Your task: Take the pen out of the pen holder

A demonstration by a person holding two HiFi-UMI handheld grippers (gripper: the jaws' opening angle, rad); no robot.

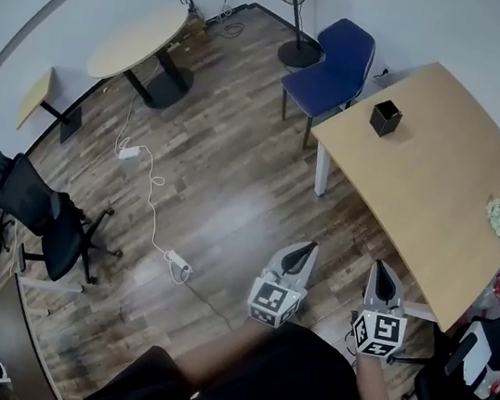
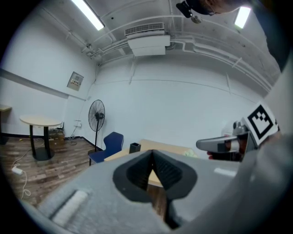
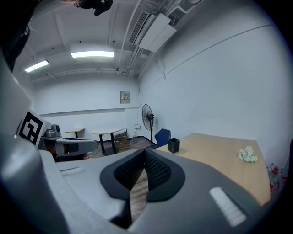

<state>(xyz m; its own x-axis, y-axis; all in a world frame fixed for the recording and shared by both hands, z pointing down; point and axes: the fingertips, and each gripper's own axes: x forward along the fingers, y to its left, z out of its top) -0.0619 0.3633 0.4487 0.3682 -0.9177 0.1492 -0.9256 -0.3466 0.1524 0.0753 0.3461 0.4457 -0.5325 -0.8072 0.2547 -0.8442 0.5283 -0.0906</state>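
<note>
A blue chair (image 1: 330, 66) stands at the table (image 1: 443, 168) corner (pen holder (image 1: 385, 118) there).

Two grey hand-held tongs: the left tongs (image 1: 305, 247) and the right tongs (image 1: 381, 266), each with one marker cube. One light wooden tabletop (image 1: 446, 150) holds one black square pen holder (image 1: 385, 118) and one small white crumpled clump (image 1: 498, 217). One blue upholstered chair (image 1: 332, 66). One black standing fan (image 1: 299, 54). One round pale table on a black pedestal (image 1: 136, 40). One small pale wooden side table (image 1: 36, 95). Two white power strips on the floor: the first power strip (image 1: 128, 153) and the second power strip (image 1: 178, 268). Two black swivel chairs can be counted: the left-hand swivel chair (image 1: 49, 219) and the right-hand swivel chair (image 1: 463, 369).
</note>
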